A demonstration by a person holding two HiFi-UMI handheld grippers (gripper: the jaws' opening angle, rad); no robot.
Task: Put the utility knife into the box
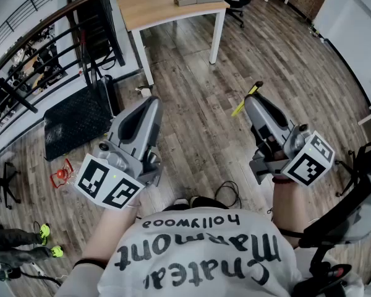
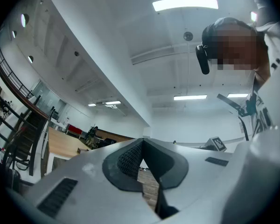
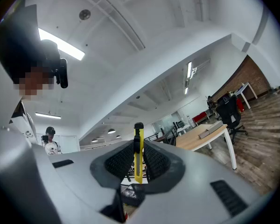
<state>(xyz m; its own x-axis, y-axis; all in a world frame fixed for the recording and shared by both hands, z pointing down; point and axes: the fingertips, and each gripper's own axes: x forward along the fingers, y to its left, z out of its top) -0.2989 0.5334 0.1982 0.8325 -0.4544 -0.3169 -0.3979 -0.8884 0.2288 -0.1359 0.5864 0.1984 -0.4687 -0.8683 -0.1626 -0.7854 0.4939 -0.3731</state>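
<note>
Grips the yellow utility knife (image 3: 138,164) in the right tool (image 3: 138,143), lower end hidden. Holds the left tool (image 2: 142,141) closed, empty.

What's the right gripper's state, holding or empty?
Holding: right gripper jaws are shut on the yellow utility knife, which juts beyond them in both views.

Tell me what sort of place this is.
Probably an open-plan office or lab: a wood-topped desk with an office chair by it, a plank floor, and strip lights on a high ceiling.
</note>
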